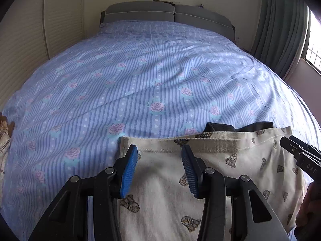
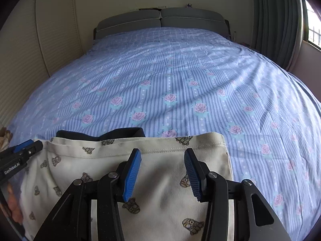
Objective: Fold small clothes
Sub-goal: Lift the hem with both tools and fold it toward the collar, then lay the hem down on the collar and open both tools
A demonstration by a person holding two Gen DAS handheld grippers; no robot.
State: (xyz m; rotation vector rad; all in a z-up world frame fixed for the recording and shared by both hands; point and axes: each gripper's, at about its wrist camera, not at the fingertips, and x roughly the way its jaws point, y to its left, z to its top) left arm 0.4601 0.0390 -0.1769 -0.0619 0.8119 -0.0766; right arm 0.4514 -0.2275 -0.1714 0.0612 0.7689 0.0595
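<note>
A cream garment [image 1: 164, 182] printed with small brown cartoon figures lies flat on the near edge of the bed, spreading beneath both tools. The left gripper [image 1: 159, 171] hangs over its left half with ribbed blue pads [image 1: 129, 172] spread apart and nothing between them; the hem runs just past the tips at twelve o'clock. The right gripper [image 2: 163, 173] sits over the right half, its fingers likewise parted and empty. A dark fabric piece [image 2: 100, 133] peeks from under the hem at eleven o'clock in the right view. The bedsheet [image 2: 170, 84] is blue-striped cotton with pink roses, lightly wrinkled, reaching a padded grey headboard [image 2: 160, 21].
</note>
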